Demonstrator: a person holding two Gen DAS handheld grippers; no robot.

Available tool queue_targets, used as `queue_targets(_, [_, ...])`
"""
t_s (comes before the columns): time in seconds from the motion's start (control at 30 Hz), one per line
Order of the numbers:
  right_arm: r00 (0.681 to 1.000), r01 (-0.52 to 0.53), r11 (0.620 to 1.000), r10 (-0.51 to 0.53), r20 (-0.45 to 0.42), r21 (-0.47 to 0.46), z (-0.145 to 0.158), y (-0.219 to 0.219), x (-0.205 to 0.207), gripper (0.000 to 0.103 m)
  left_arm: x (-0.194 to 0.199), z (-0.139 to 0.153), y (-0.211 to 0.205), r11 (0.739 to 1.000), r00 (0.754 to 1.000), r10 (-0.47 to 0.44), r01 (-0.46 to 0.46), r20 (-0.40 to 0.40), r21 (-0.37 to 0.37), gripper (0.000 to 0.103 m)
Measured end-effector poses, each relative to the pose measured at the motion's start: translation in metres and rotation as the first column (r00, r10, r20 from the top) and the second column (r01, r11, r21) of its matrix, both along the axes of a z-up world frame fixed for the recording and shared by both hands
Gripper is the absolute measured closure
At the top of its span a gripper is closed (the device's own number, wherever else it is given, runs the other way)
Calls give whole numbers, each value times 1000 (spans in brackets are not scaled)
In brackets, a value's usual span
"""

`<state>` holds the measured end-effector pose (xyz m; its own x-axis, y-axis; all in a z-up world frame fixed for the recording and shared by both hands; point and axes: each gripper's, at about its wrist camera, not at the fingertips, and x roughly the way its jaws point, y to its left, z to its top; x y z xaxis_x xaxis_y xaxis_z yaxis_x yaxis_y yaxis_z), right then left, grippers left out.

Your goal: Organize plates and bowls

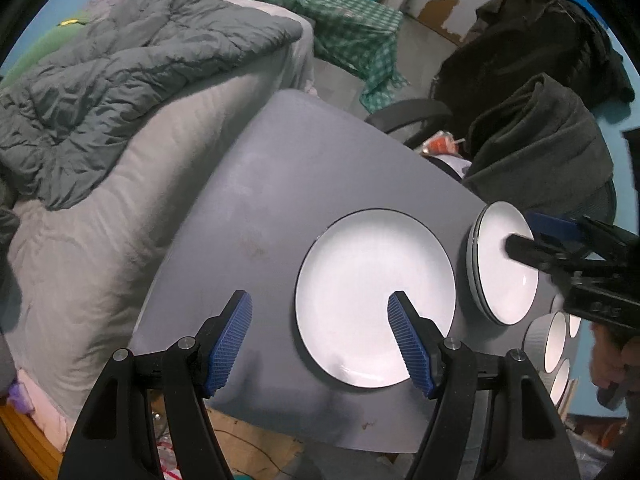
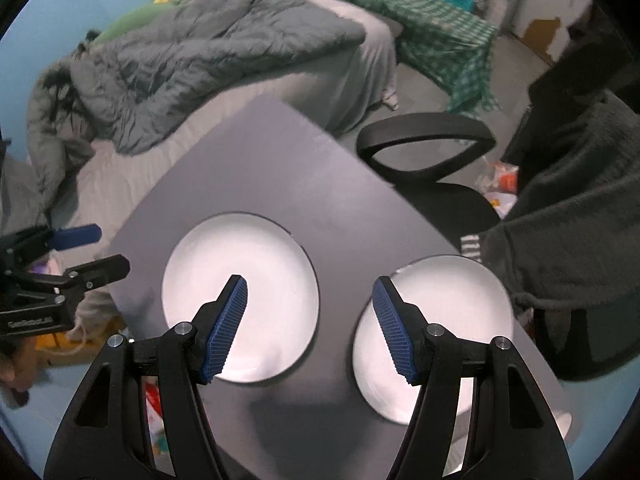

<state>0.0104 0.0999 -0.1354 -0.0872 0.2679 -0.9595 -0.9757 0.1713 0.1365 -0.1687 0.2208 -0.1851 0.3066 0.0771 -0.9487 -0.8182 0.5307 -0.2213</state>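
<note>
I see a white plate (image 1: 372,280) with a dark rim on my grey table (image 1: 260,200), blue ribbed pads (image 1: 232,336), and a green checked cloth (image 1: 352,24).

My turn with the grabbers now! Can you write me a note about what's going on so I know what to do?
Left gripper: open, empty, above the big plate.
Right gripper: open, empty, between the big plate and the plate stack.
Things: all on the grey table. Big plate lies alone; the stack sits to its right; small bowls stand at the right edge.
Done: some plates already stacked.
Left: probably put the big plate with the stack, then nest the bowls.
</note>
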Motion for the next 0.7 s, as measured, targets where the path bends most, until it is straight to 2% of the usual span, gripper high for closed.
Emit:
queue_targets(0.13, [999, -20, 999, 18, -44, -49, -34, 12, -5, 38, -1, -21, 5, 999, 1000, 20, -20, -2, -34, 31])
queue_targets(0.33, [991, 18, 995, -31, -133, -100, -68, 18, 3, 38, 2, -44, 6, 999, 1000, 18, -18, -13, -49, 31])
queue_targets(0.5, [987, 43, 992, -61, -149, -123, -84, 22, 7, 38, 8, -59, 6, 998, 1000, 12, -13, -14, -63, 31])
queue_targets(0.7, [989, 34, 987, -55, -134, -156, -99, 24, 5, 40, 10, -76, 10, 993, 1000, 26, -27, -16, -114, 31])
